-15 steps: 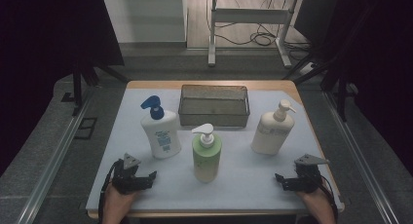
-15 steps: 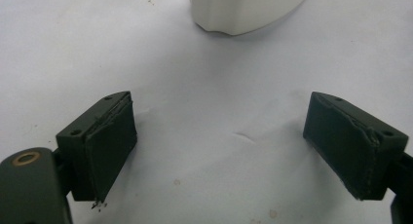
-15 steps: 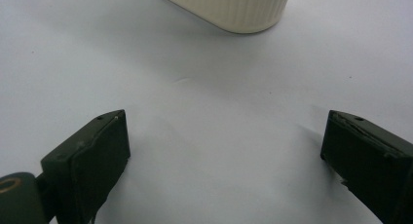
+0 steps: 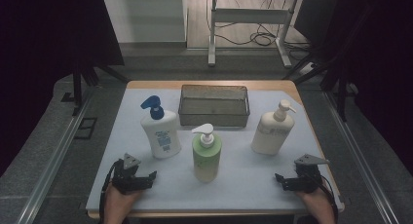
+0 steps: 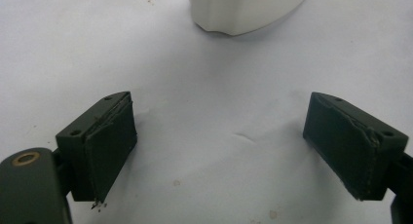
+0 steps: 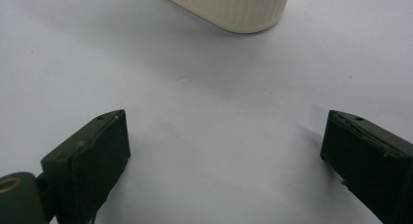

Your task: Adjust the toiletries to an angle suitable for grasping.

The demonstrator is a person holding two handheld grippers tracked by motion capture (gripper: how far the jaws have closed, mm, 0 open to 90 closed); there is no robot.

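Three pump bottles stand on the white mat point(image 4: 243, 170): a white one with a blue pump point(image 4: 159, 129) at the left, a green one point(image 4: 206, 153) in the middle, a cream one point(image 4: 273, 129) at the right. Behind them sits a dark wire basket point(image 4: 214, 105). My left gripper point(image 4: 146, 177) rests open near the front left edge, just in front of the white bottle, whose base point(image 5: 246, 9) shows beyond its jaws. My right gripper point(image 4: 282, 180) rests open near the front right edge, with the cream bottle's ribbed base point(image 6: 229, 7) ahead. Nothing lies between either pair of jaws.
The mat covers a wooden table point(image 4: 146, 84) whose far edge shows behind the basket. Metal rails point(image 4: 53, 160) run along both sides. A desk frame with cables point(image 4: 248, 34) stands on the floor beyond. Bare mat lies between the two grippers at the front.
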